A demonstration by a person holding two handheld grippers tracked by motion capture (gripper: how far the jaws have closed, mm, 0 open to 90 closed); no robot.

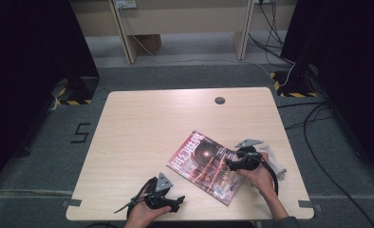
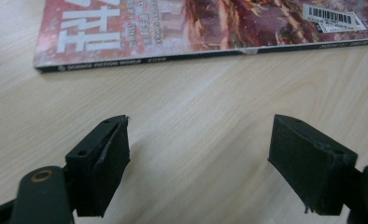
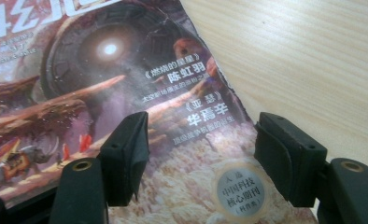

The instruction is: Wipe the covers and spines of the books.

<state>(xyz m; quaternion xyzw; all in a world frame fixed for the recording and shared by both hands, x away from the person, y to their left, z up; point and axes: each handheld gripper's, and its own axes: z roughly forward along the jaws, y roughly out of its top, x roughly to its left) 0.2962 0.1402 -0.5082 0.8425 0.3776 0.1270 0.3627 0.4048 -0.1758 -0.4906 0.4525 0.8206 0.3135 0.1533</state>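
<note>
Right gripper agape over magazine, left gripper agape on table

I'm working in what looks like a lab recording bay: dark curtains flank a pale wooden surface, cables cross grey carpet, hazard tape marks stands.

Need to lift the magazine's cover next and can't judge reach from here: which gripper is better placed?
Probably the right gripper: its open jaws hang over the magazine near the free edge. The left gripper is open over bare table, short of the spine.
</note>
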